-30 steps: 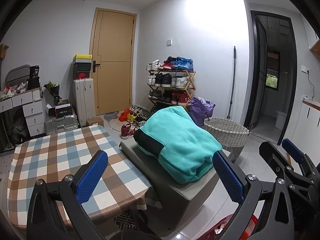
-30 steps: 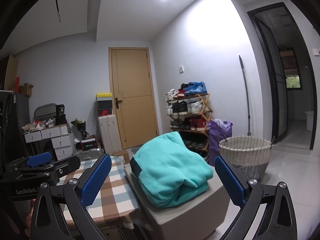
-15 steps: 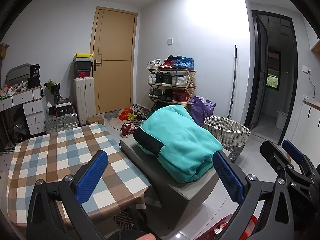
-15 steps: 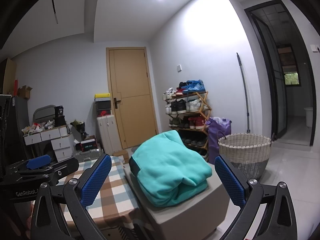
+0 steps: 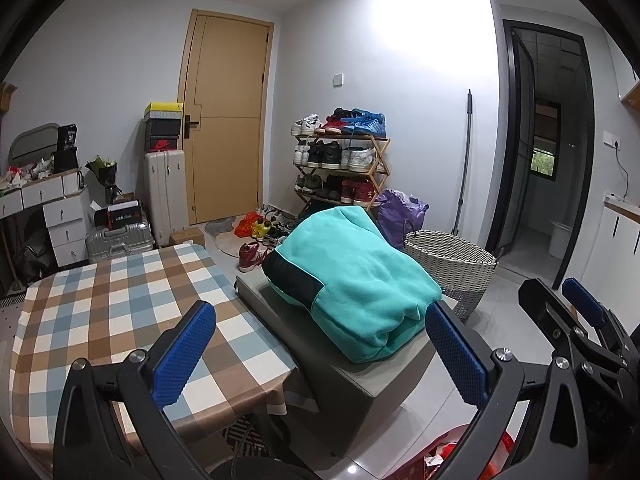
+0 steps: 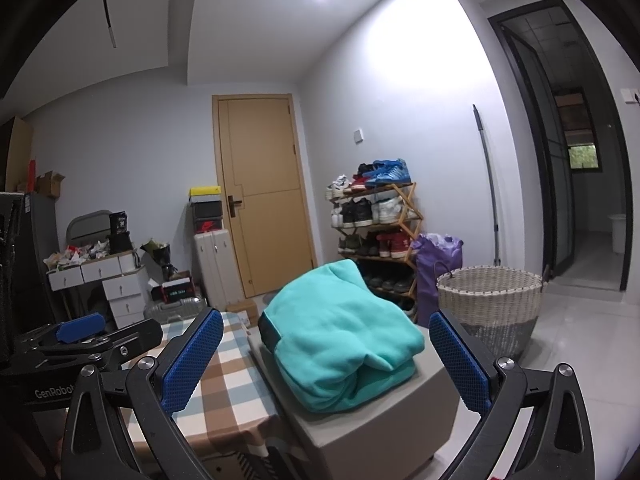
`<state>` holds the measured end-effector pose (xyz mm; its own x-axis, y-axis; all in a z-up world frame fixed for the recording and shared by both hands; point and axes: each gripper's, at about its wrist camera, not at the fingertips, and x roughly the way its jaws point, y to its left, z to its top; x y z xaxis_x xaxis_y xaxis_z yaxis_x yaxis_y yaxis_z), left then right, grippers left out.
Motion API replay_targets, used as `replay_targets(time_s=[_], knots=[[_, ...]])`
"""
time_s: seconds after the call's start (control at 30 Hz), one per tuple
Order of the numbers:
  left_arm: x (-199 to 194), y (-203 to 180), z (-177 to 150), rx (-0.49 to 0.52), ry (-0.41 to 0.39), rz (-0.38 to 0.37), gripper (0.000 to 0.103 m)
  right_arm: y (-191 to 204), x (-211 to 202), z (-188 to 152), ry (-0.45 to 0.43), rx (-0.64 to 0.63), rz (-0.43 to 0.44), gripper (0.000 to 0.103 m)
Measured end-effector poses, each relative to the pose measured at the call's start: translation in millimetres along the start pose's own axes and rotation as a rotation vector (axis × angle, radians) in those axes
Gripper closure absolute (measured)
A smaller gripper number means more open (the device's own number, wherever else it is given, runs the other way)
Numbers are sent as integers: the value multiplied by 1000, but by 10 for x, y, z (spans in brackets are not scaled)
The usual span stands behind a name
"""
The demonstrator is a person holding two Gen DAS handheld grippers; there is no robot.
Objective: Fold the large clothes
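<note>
A folded teal sweatshirt (image 5: 352, 280) lies on a grey box-like stand (image 5: 360, 376) just beside the checked worktop (image 5: 120, 300); its underside and sleeves are tucked from sight. Both the left gripper (image 5: 320, 344) and right gripper (image 6: 326, 350) hang apart from it, jaws spread wide and empty. A wicker basket (image 6: 490, 308) and shoe rack (image 5: 340, 160) stand behind.

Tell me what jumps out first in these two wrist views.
The teal sweatshirt grabs the eye: a thick folded bundle on a grey ottoman, right beside the checkered table. Both the left gripper and right gripper frame it with blue pads wide open, holding nothing. Behind stand a woven basket and a full shoe rack by the wooden door.
</note>
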<state>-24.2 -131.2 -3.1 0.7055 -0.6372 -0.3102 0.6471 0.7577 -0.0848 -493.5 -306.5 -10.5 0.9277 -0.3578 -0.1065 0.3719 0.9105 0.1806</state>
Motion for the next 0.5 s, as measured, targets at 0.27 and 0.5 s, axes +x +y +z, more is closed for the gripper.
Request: replay_targets(time_s=[0.27, 0.5], knots=[[-23, 2, -6, 12, -6, 7, 1, -2, 7, 0, 0, 0, 2, 0], [-12, 10, -10, 17, 0, 11, 1, 20, -16, -2, -2, -3, 3, 0]])
